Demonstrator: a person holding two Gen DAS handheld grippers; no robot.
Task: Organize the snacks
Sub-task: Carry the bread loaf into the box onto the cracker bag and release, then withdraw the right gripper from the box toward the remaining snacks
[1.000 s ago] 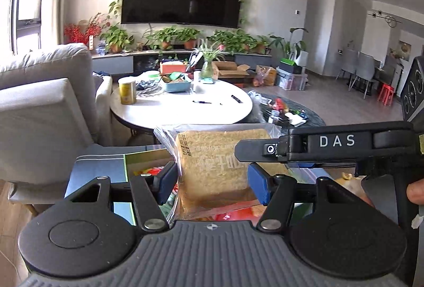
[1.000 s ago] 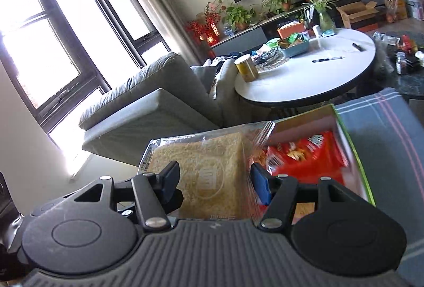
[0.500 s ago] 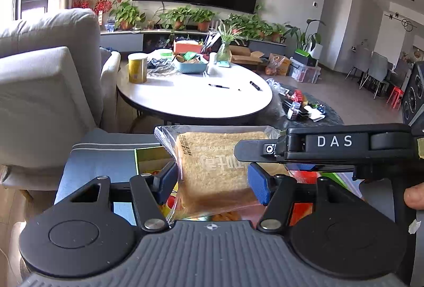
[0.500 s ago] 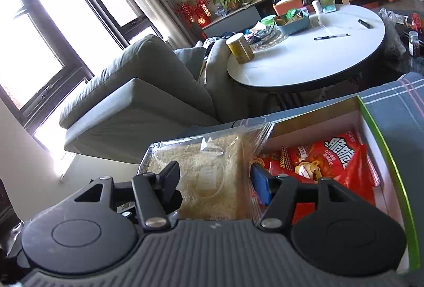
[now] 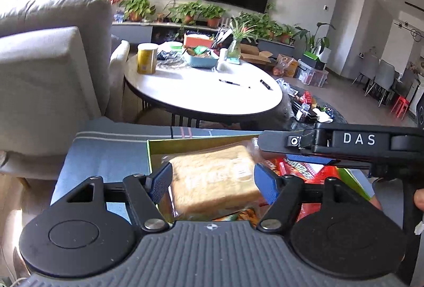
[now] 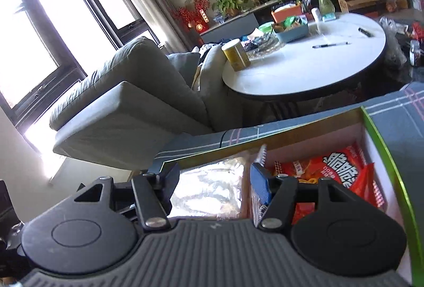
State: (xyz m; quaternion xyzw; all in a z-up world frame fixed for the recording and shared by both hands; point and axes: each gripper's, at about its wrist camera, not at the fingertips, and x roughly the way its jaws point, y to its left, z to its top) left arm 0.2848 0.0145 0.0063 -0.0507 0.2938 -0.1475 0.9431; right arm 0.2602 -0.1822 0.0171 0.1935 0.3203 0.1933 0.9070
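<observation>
A clear bag of pale, bread-like snack (image 5: 212, 175) lies tilted inside a green-rimmed cardboard box (image 5: 185, 141), on top of red snack packets (image 5: 299, 170). My left gripper (image 5: 213, 182) straddles the bag and its jaws are opening, the blue pads standing just off the bag's sides. In the right wrist view, my right gripper (image 6: 214, 181) is shut on the same bag (image 6: 209, 188) at its shiny plastic end, low inside the box (image 6: 381, 149) beside the red packets (image 6: 341, 167). The right gripper's black finger (image 5: 278, 139) crosses the left wrist view from the right.
The box sits on a blue plaid cloth (image 5: 106, 151). Beyond it stands a round white table (image 5: 201, 93) with a yellow can (image 5: 147, 59), pens and a blue basket. A grey sofa (image 5: 47, 69) fills the left. A person's finger (image 5: 418, 198) shows at the right edge.
Both grippers came down with the bag into the box. The left jaws have spread apart, and the bag now lies lower and flatter on the red packets.
</observation>
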